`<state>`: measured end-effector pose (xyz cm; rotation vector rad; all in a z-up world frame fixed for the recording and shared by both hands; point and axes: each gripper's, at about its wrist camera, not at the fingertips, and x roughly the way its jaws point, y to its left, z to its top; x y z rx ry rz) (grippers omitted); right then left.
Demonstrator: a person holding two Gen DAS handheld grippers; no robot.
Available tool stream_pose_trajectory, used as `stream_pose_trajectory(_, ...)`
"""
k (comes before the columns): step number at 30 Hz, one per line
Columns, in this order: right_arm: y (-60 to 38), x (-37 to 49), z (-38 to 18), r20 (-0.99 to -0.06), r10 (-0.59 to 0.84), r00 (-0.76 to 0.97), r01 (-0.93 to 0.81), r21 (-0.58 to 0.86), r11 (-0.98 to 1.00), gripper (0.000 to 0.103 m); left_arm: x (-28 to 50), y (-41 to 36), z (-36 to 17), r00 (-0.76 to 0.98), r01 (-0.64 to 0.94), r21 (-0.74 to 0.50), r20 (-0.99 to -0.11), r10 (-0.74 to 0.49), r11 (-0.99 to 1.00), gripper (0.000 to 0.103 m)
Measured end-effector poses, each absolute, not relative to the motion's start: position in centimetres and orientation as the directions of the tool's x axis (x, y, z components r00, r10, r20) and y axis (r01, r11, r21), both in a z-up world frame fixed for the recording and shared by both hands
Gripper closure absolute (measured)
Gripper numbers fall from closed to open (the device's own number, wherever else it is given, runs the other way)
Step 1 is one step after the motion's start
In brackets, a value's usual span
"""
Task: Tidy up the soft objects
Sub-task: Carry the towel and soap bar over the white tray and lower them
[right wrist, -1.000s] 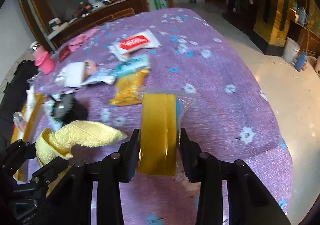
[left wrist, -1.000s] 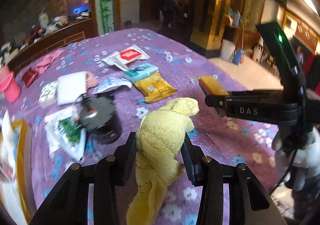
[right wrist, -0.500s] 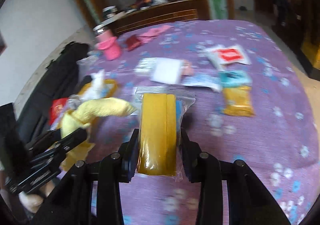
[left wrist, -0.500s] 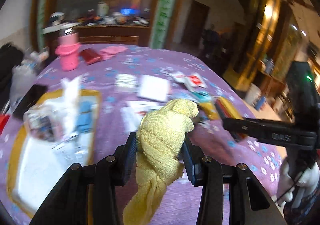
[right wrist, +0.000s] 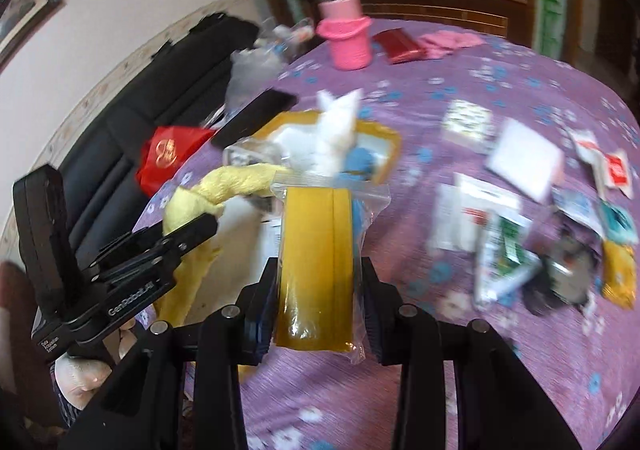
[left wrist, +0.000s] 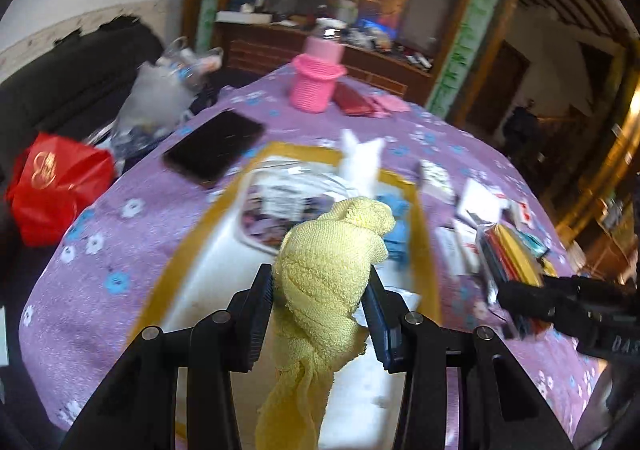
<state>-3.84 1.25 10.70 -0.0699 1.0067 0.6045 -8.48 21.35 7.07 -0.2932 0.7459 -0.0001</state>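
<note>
My left gripper (left wrist: 318, 290) is shut on a bunched yellow towel (left wrist: 328, 274) and holds it above the near end of a yellow-rimmed white tray (left wrist: 192, 270). The towel's tail hangs down between the fingers. My right gripper (right wrist: 318, 278) is shut on a clear zip bag with a yellow cloth inside (right wrist: 316, 262), held above the purple flowered tablecloth (right wrist: 500, 350) just right of the tray (right wrist: 384, 138). The left gripper with the towel (right wrist: 236, 182) shows at the left of the right wrist view. The right gripper and its bag (left wrist: 508, 254) show at the right of the left wrist view.
The tray holds a plastic packet (left wrist: 280, 206), a blue item (left wrist: 394, 234) and a white bag (left wrist: 360, 162). A black phone (left wrist: 214, 148), pink cup (left wrist: 318, 82), red bag (left wrist: 56, 186) and clear bag (left wrist: 160, 94) lie beyond. Several packets (right wrist: 500, 242) lie on the right.
Both grippers have swung left across the table, from over the packets to over the tray. The towel and the bagged yellow cloth stay gripped.
</note>
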Motion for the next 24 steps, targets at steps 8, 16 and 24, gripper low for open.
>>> stream_pose_trajectory(8, 7.8, -2.9, 8.1, -0.854, 0.419, 0.308, -0.574, 0.184, 0.798, 0.067, -5.7, 25.0, 4.9, 0.693, -0.177, -0.245, -0.719, -0.056, 0.953, 0.057)
stream_pose_trajectory(16, 9.8, -1.6, 6.3, -0.882, 0.386, 0.272, -0.571, 0.175, 0.802, 0.066, -1.7, 26.8, 3.5, 0.639, -0.211, -0.251, -0.767, -0.061, 0.945, 0.056)
stream_pose_trajectory(24, 12.3, -2.5, 4.4, -0.901, 0.367, 0.23, -0.604, 0.164, 0.78, 0.065, -3.4, 27.5, 4.6, 0.672, -0.237, -0.283, -0.738, -0.053, 0.929, 0.038)
